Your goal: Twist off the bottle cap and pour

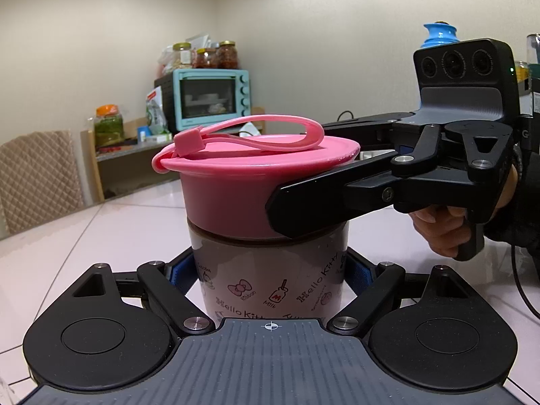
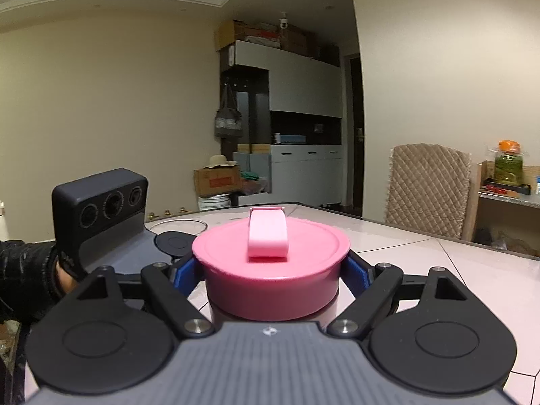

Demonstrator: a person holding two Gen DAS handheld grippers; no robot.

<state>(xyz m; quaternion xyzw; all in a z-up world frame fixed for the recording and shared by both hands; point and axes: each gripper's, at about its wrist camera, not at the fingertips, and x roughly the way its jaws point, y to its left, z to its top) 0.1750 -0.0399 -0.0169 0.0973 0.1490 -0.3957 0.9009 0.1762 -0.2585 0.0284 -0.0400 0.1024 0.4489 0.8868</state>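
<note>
A pale Hello Kitty bottle [image 1: 270, 280] stands upright on the pink-white table [image 1: 101, 236]. Its pink cap [image 1: 243, 175] carries a looped pink strap. My left gripper [image 1: 270, 271] is shut on the bottle's body, with a blue pad pressed against each side. My right gripper [image 1: 303, 168] comes in from the right, held in a person's hand [image 1: 438, 229], and is shut on the cap. In the right wrist view its blue pads squeeze the cap [image 2: 303, 246] from both sides, and the right gripper [image 2: 273, 270] sits level with it. A strip of the bottle [image 2: 217, 314] shows below the cap.
A quilted chair [image 1: 37, 175] stands at the table's far edge. Behind it is a shelf with a teal toaster oven [image 1: 209, 98] and jars. A thin metal ring [image 2: 179, 224] lies on the table beyond the bottle. A black cable [image 1: 519, 290] trails at the right.
</note>
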